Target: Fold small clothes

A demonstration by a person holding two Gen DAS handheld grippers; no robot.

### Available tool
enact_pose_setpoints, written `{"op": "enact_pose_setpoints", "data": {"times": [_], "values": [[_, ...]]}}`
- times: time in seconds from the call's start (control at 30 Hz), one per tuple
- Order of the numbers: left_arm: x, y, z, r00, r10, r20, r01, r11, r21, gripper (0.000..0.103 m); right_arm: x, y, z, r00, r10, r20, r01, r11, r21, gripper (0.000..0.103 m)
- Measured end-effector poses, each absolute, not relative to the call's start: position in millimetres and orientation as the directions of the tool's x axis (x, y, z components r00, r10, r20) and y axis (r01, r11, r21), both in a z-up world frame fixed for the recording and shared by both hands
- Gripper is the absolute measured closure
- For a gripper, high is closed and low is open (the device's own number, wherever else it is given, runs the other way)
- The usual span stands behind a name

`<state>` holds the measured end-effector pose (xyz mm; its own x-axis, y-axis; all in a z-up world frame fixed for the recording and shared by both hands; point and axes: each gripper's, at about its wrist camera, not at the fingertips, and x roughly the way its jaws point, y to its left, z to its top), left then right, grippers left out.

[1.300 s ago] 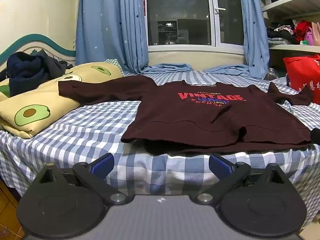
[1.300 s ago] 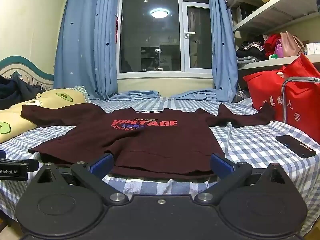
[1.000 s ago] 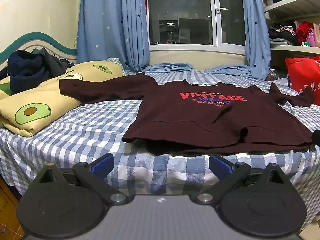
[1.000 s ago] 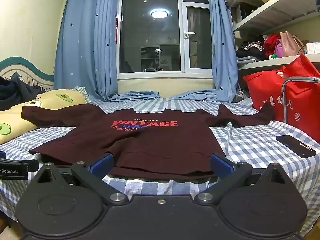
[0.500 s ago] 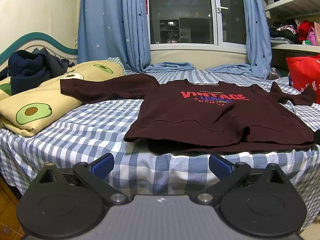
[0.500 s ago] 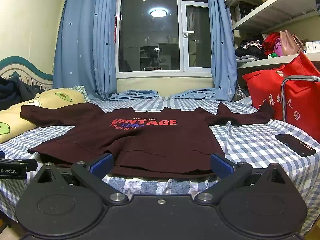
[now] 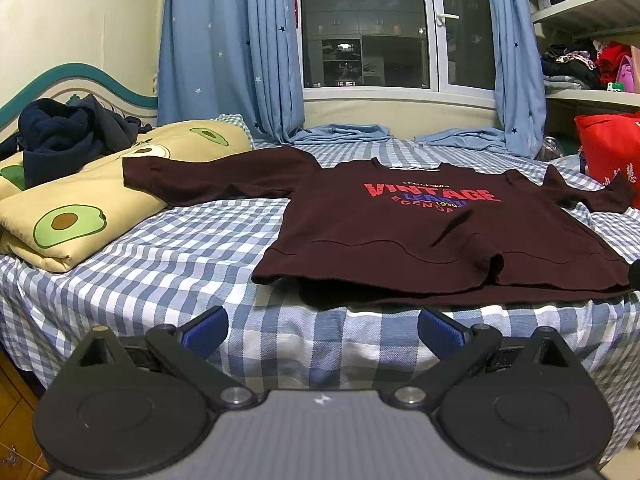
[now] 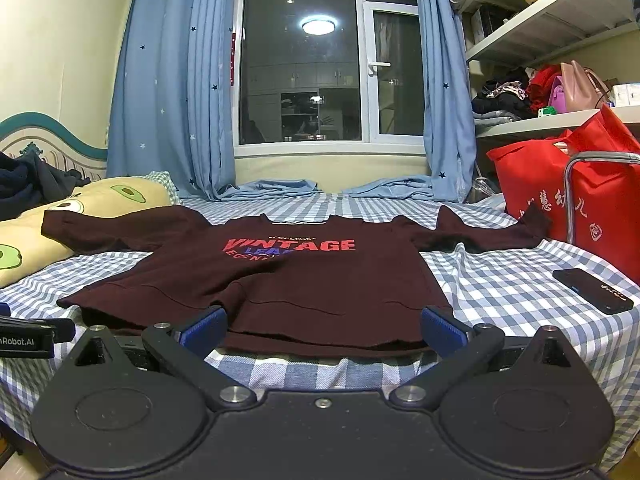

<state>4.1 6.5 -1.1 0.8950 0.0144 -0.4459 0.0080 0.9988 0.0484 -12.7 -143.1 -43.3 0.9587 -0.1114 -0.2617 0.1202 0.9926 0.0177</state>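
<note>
A dark maroon sweatshirt (image 7: 400, 236) with red "VINTAGE" print lies face up on the blue checked bed (image 7: 180, 256), sleeves spread, hem toward me. It also shows in the right wrist view (image 8: 304, 280). My left gripper (image 7: 322, 330) is open and empty, just short of the bed's near edge, below and left of the hem. My right gripper (image 8: 322, 326) is open and empty, its blue pads (image 8: 440, 326) level with the hem's near edge. The left gripper's body (image 8: 28, 338) shows at the right wrist view's left edge.
A yellow avocado-print quilt (image 7: 80, 208) with dark clothes (image 7: 68, 140) on it lies at the left, under the left sleeve. A red bag (image 8: 580, 200) stands at the right of the bed. A black phone (image 8: 592, 290) lies on the bed's right side. Curtains and a window are behind.
Both grippers have drifted very slightly; the sweatshirt sits a touch lower and to the right in the left wrist view. Both stay open and empty. The sweatshirt has not moved.
</note>
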Motion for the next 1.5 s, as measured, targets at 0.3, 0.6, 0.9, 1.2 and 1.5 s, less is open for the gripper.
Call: {"op": "enact_pose_setpoints", "data": {"times": [0.3,0.6,0.9,1.2,1.5], "values": [[3.3,7.0,-0.8,0.894,0.016,-0.448,0.007,0.999,0.050,0.001,-9.8,-143.5,-46.2,0.958,-0.111,-0.265,0.120,0.993,0.017,0.000],[3.5,6.3,-0.8,0.894,0.018,-0.448,0.005,0.999,0.052,0.001,-8.9,-143.7,-46.9,0.958,-0.110,-0.265,0.119,0.993,0.019,0.000],[4.8,4.7,0.1,0.894,0.020,-0.448,0.005,0.998,0.055,0.001,-9.5,-143.9,-46.6,0.958,-0.110,-0.265,0.119,0.993,0.019,0.000],[9.9,2.7,0.8,0.892,0.025,-0.451,0.005,0.998,0.064,0.001,-6.7,-143.2,-48.0,0.958,-0.106,-0.266,0.117,0.993,0.023,0.000],[17.3,1.4,-1.7,0.885,0.027,-0.464,0.009,0.997,0.074,0.001,2.8,-143.8,-50.1,0.952,-0.103,-0.288,0.116,0.993,0.028,0.000]]}}
